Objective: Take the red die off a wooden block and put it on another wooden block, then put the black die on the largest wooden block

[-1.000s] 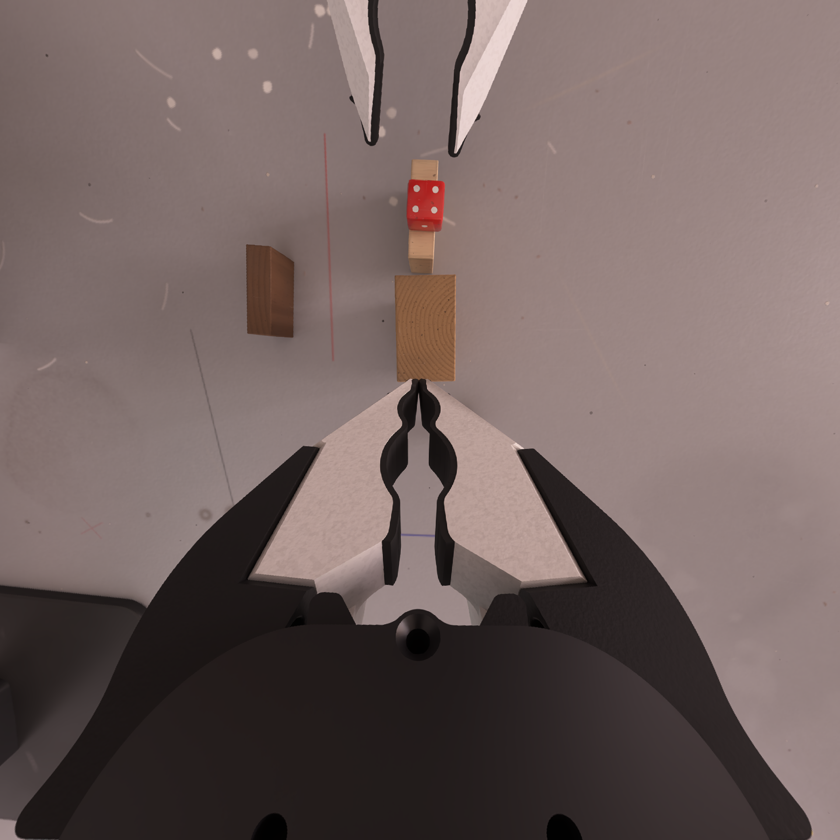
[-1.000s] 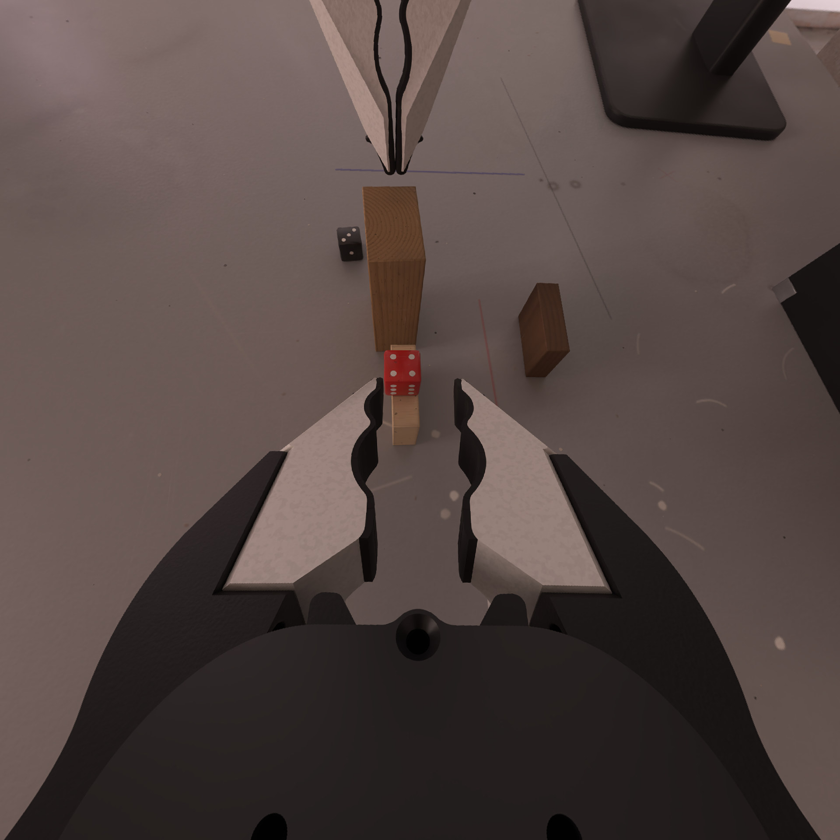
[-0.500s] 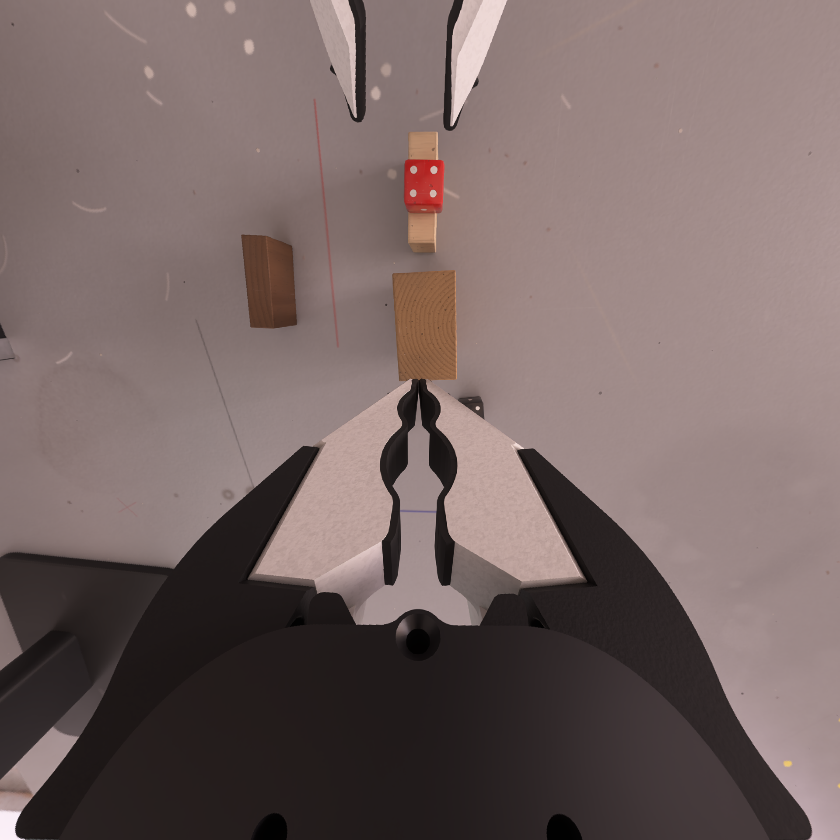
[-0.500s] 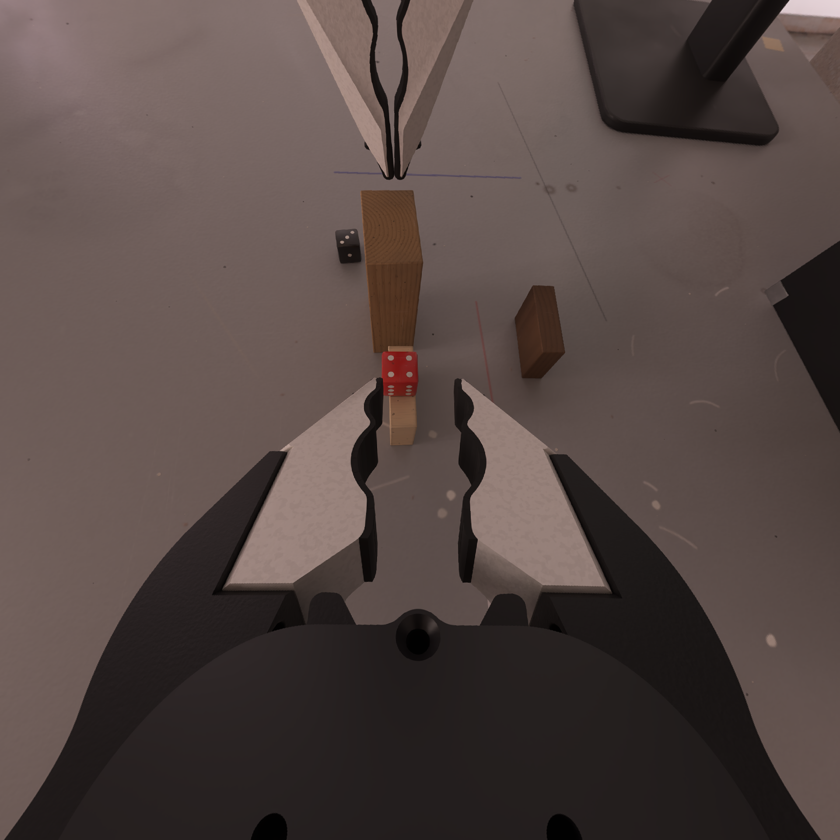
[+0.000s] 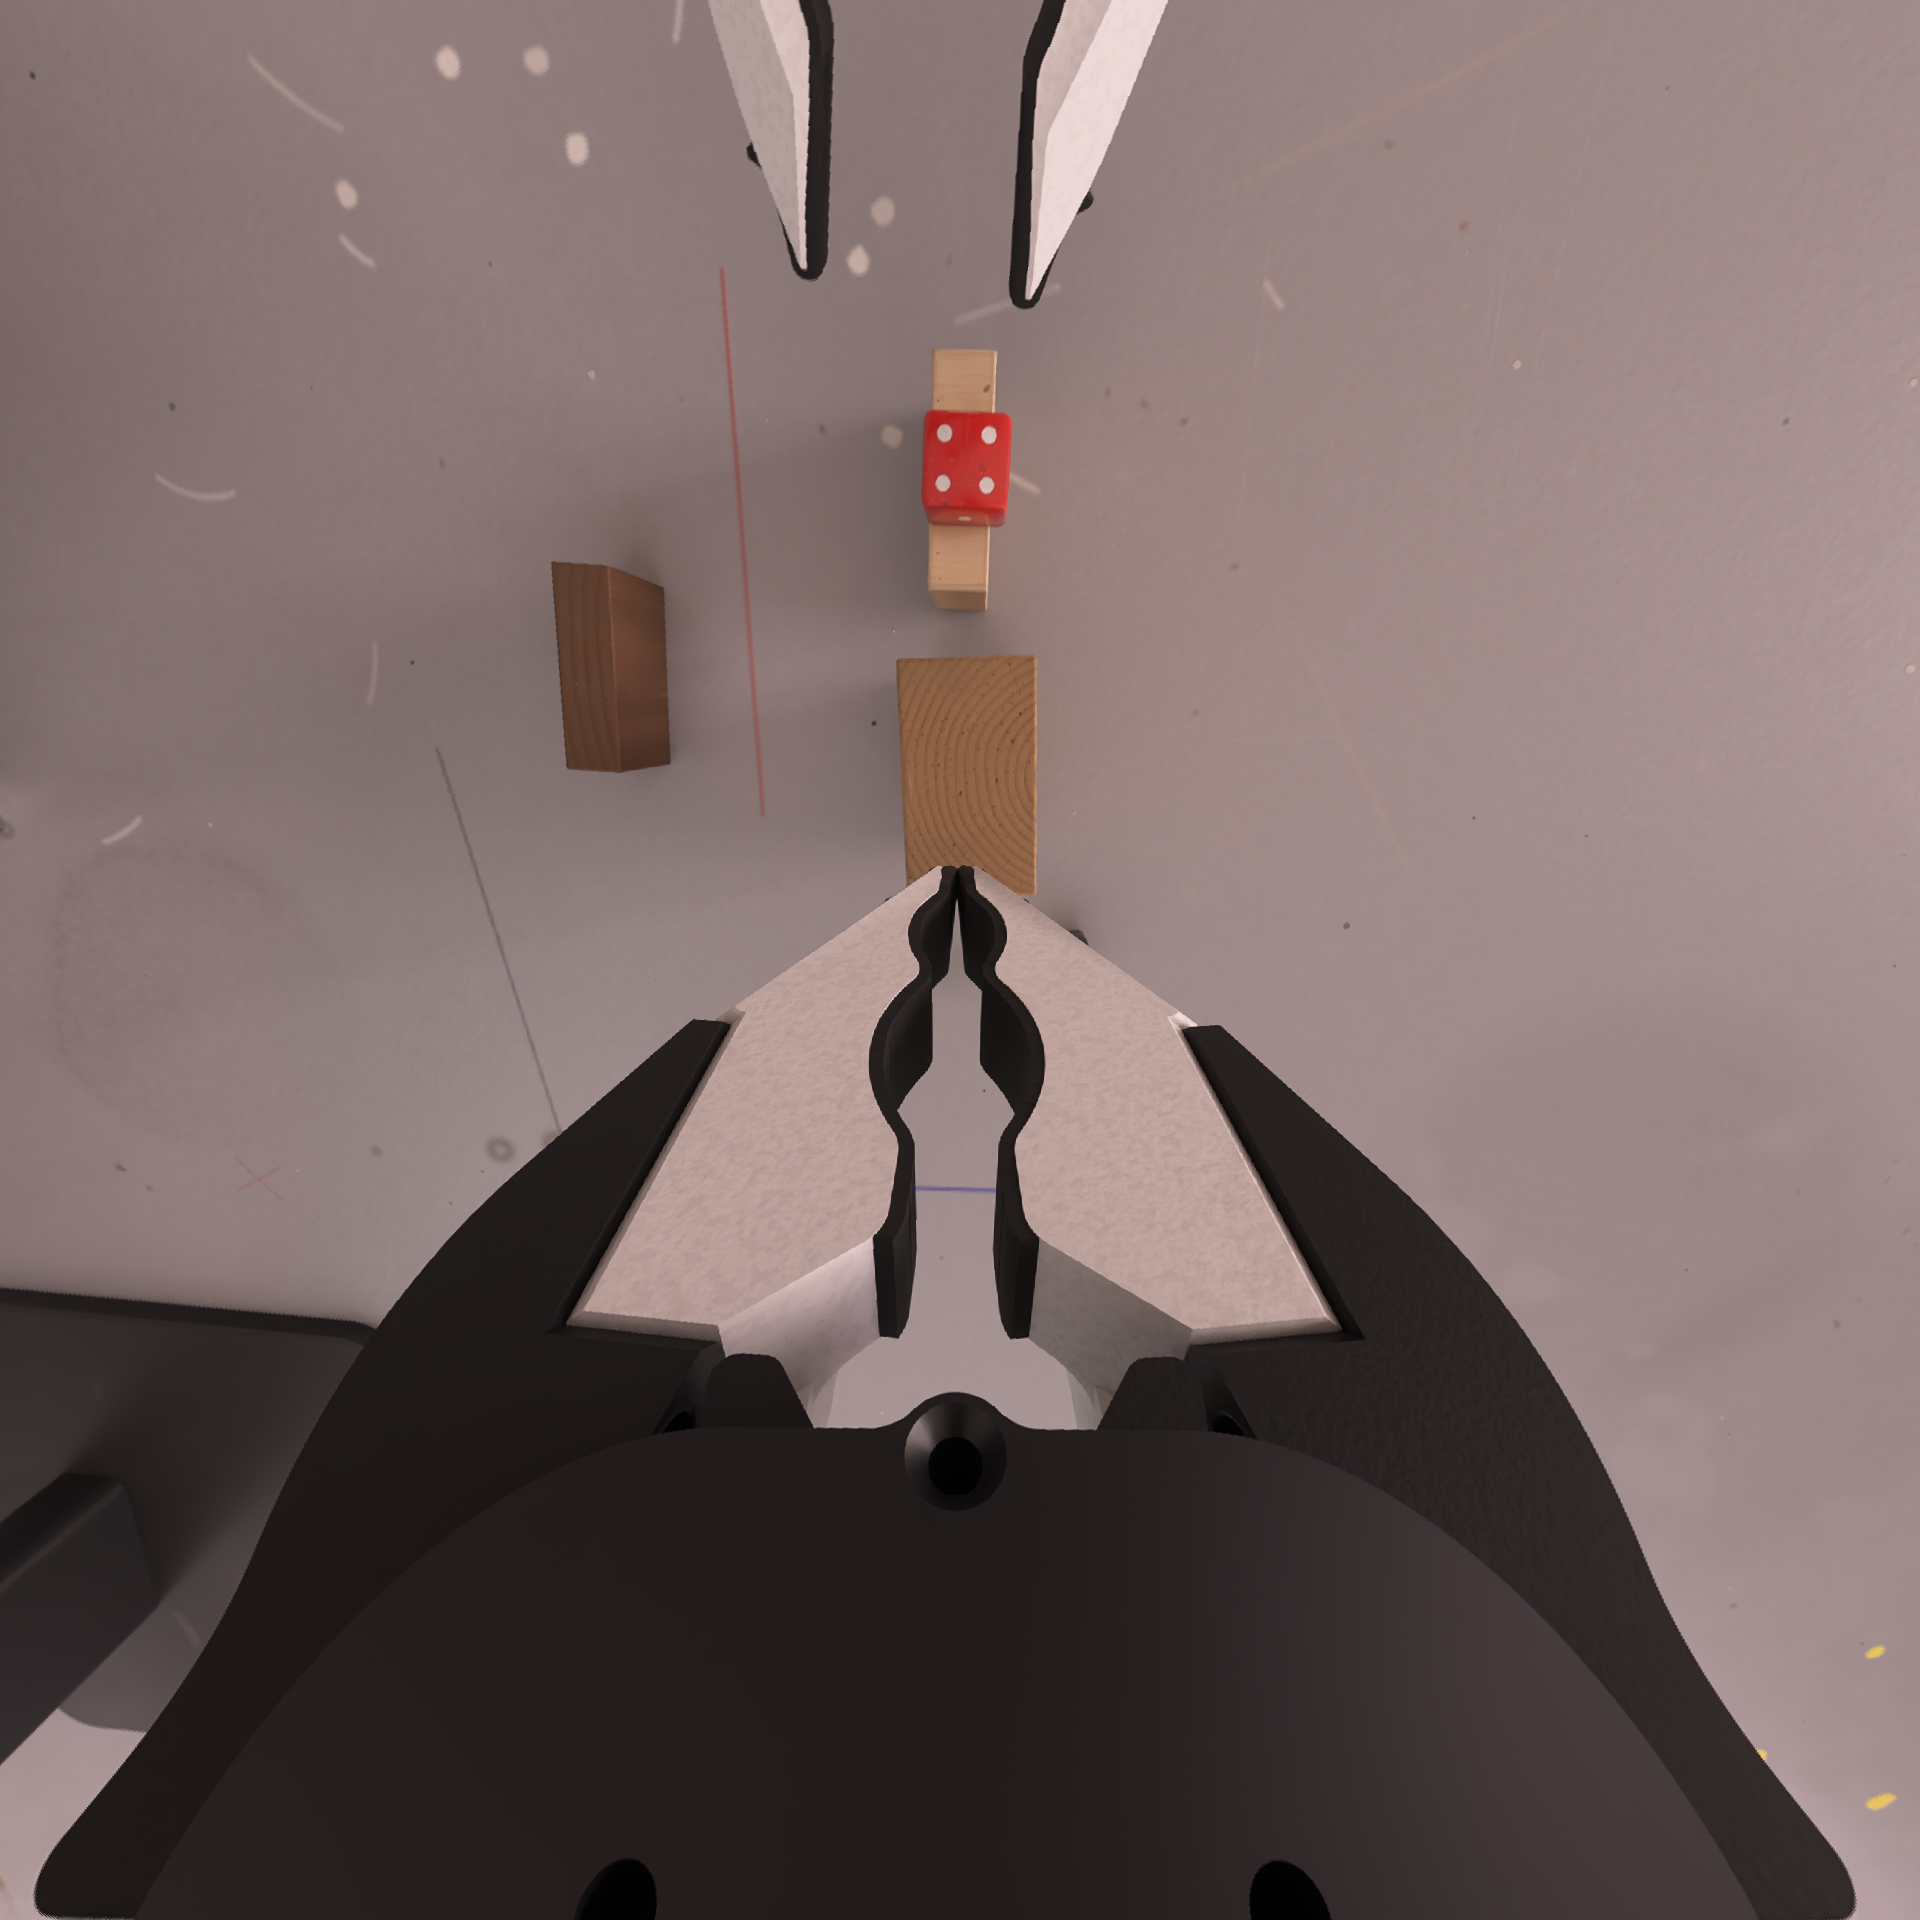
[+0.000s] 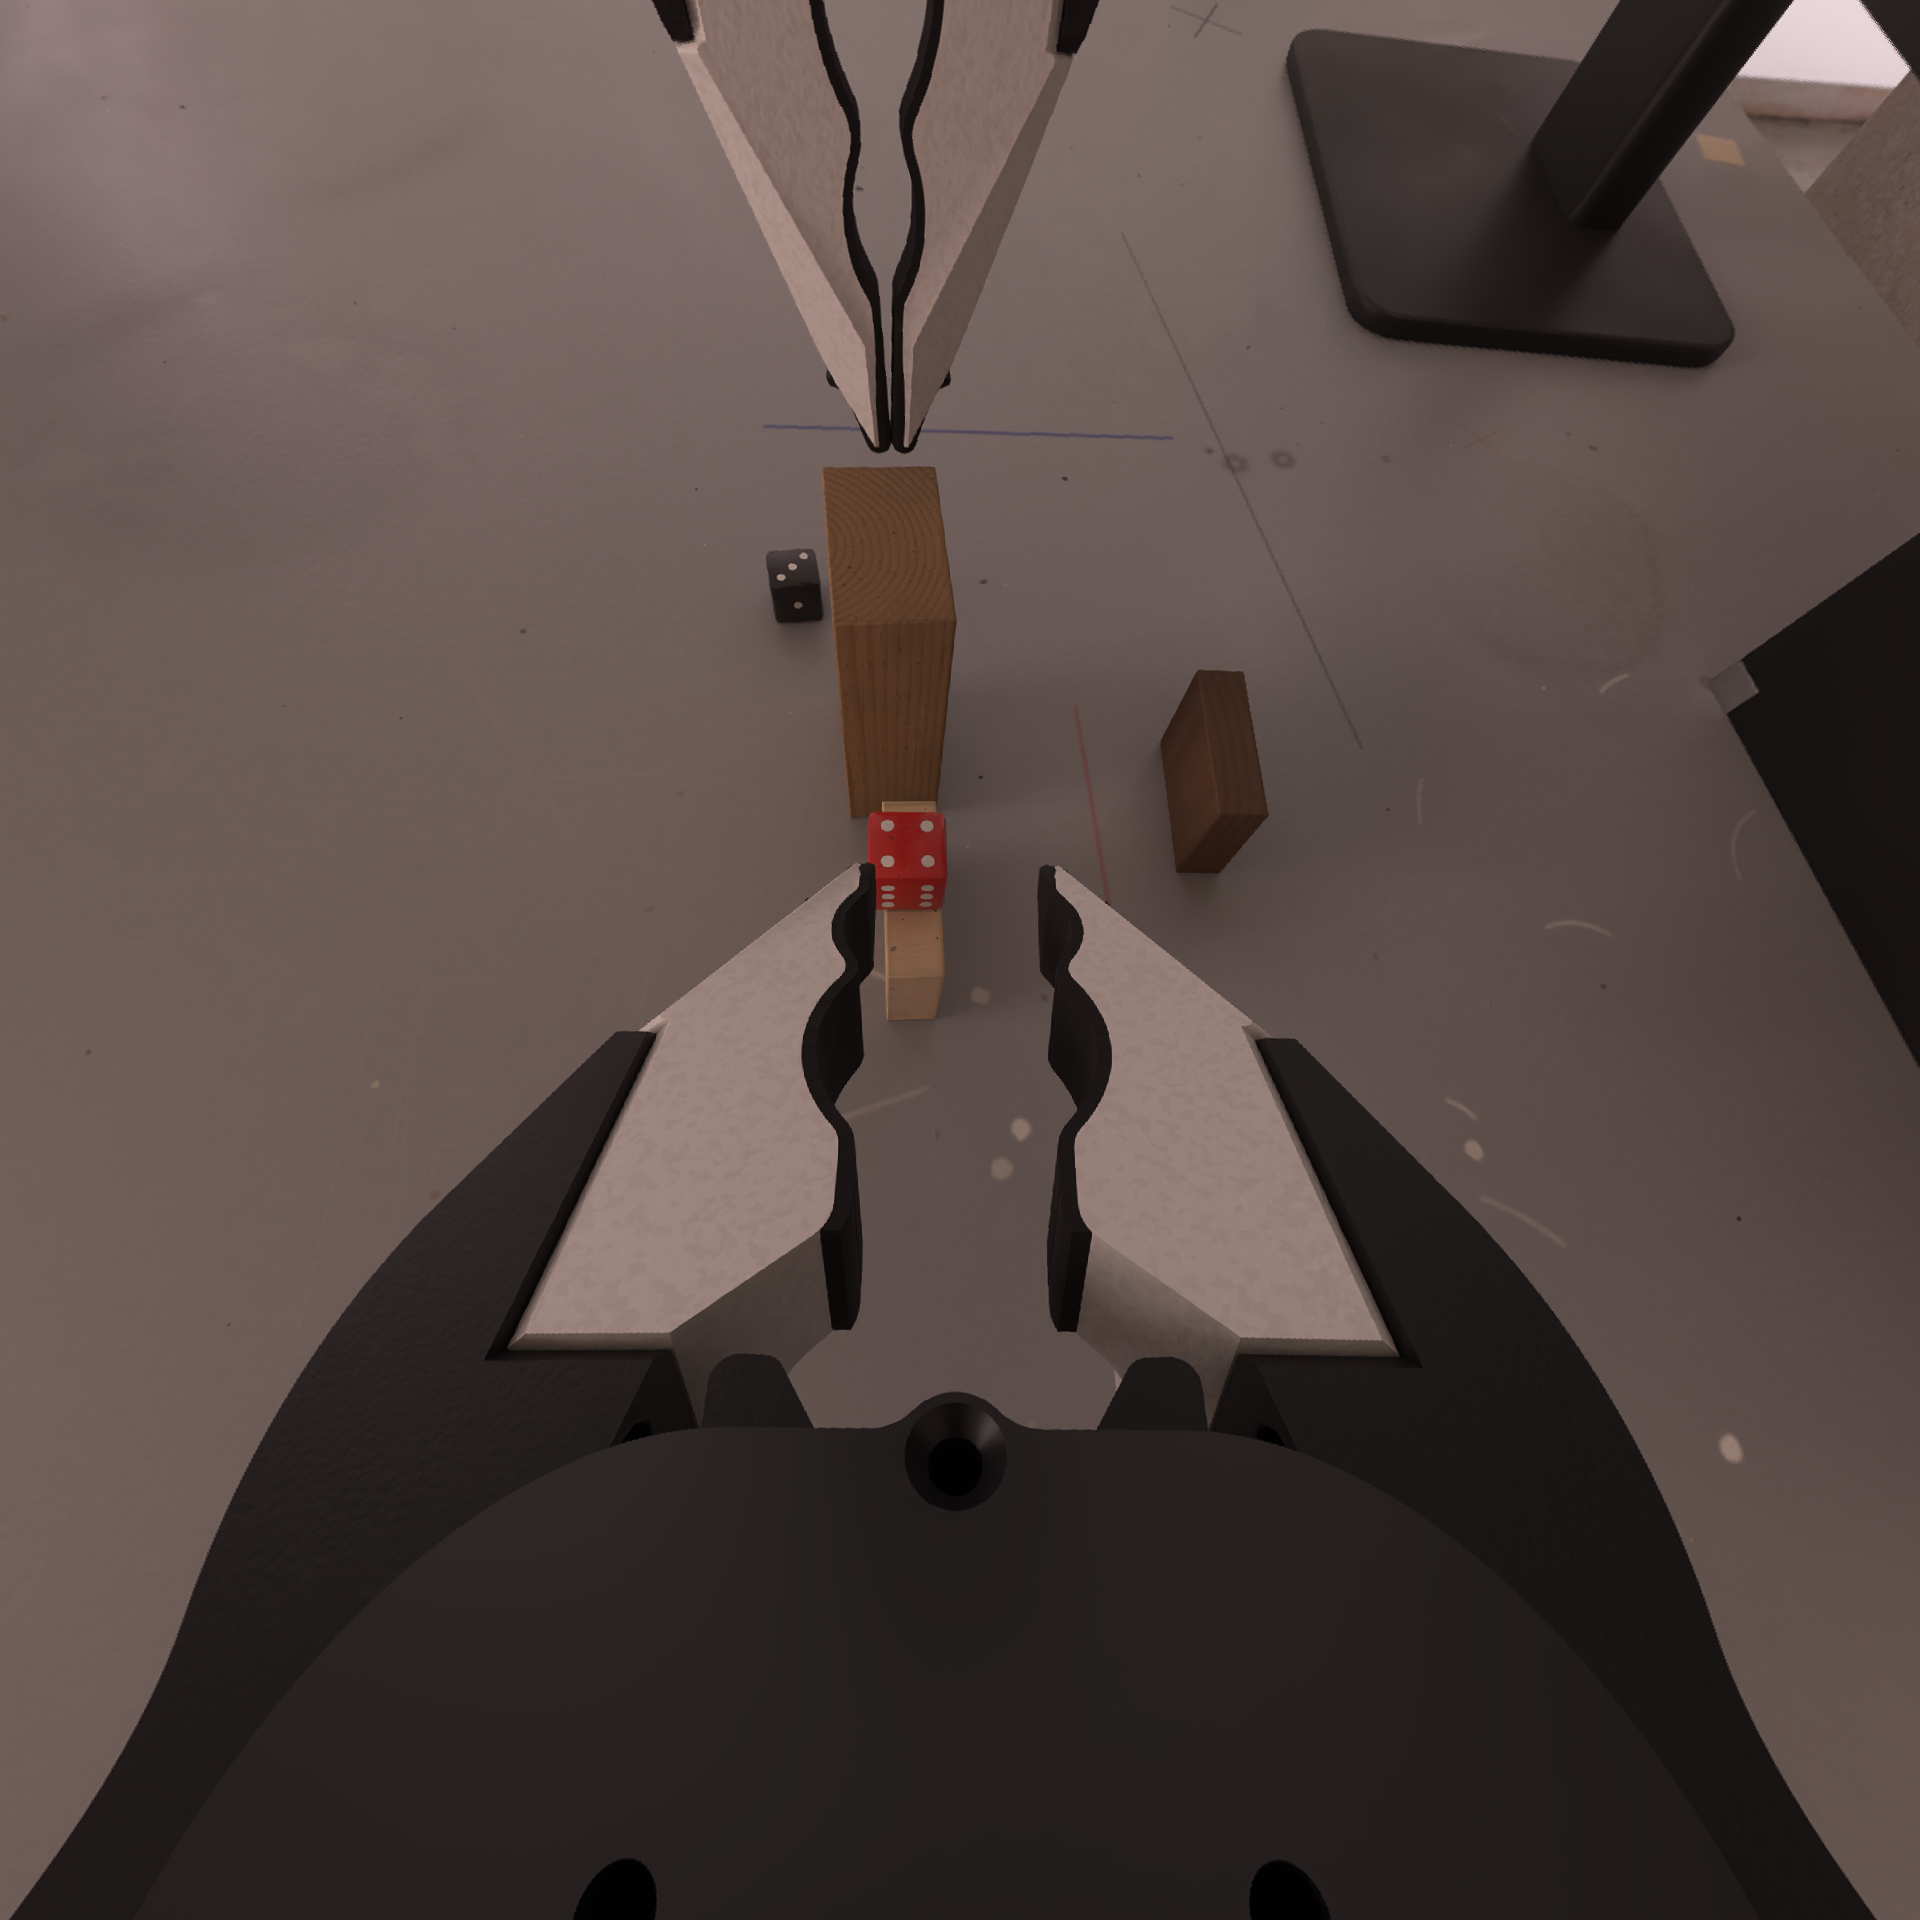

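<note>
1. No brand, label or readable writing is showing on anything; the only markings are the white pips on the two dice.
2. The right gripper (image 6: pixel 954 883) is hovering with its jaws standing wide apart, gripping nothing and touching nothing.
3. The small red cube die with white pips (image 6: pixel 907 860) is sitting on top of the slim pale wooden block (image 6: pixel 912 977), just ahead of the right gripper's left fingertip and off-centre in its gap.
4. The left gripper (image 5: pixel 957 881) is keeping its jaws pressed together and empty, its tips hanging over the near edge of the tall light-brown wooden block (image 5: pixel 967 771), the largest one.
5. The small black die (image 6: pixel 795 585) is lying on the grey tabletop (image 6: pixel 312 727) beside that tall block, beyond the right gripper and left of its centre line.
6. The dark brown wooden block (image 6: pixel 1212 771) is standing apart, ahead and right of the right gripper.
7. A black stand base (image 6: pixel 1507 197) is sitting far ahead to the right.
</note>
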